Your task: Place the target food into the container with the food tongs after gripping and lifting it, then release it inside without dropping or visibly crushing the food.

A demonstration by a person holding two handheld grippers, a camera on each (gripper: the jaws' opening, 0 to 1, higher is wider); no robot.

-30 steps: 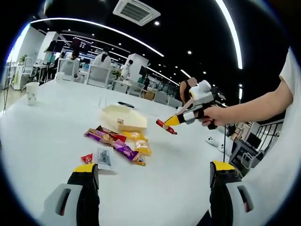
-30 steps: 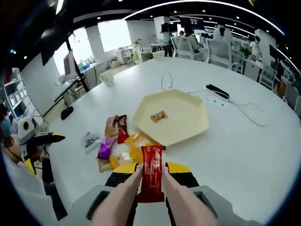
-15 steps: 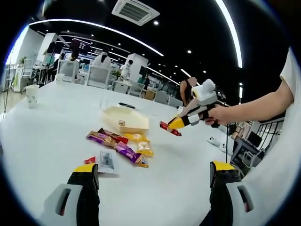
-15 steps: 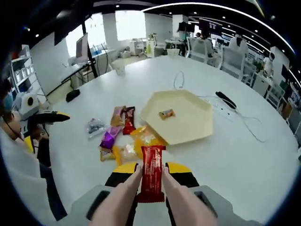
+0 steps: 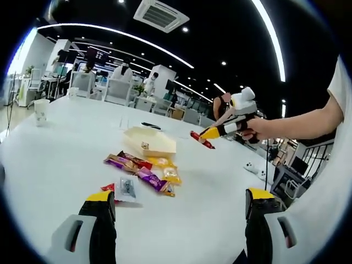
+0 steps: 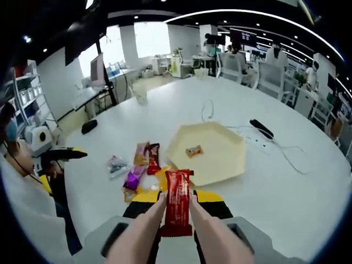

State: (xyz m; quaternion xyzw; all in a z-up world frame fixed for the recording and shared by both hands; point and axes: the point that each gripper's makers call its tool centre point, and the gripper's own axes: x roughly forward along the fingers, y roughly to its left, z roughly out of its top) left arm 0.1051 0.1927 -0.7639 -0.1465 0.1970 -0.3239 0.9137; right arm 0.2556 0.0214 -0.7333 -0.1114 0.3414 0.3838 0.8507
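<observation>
**Carrying red bar toward tray — notes on setting it in cleanly**

Red snack bar sitting lower centre of right gripper view, pinched upright between the peach tong arms fitted to the right gripper; wrapper flat, not buckled, so grip pressure looking about right. Same bar hanging in mid air right of centre in left gripper view, off the yellow tip of that gripper, a person's hand behind it.

Cream hexagonal tray lying just above and right of the bar in right gripper view, one small wrapped candy already inside. Bar hovering above the table, apparently short of the tray's near rim; exact overlap hard to judge.

Doing it well, by judgement: travelling forward until bar clears the rim, lowering close to the bare tray floor right of the candy, then easing the tongs apart slowly rather than letting go from height. Keeping squeeze steady, no tighter. Avoiding the loose pile of packets at left of the tray, and the black cable at upper right.

Left gripper idling low over the table in its own view, jaws spread wide, pinching nothing, pile and tray ahead of it. Paper cup far left.
</observation>
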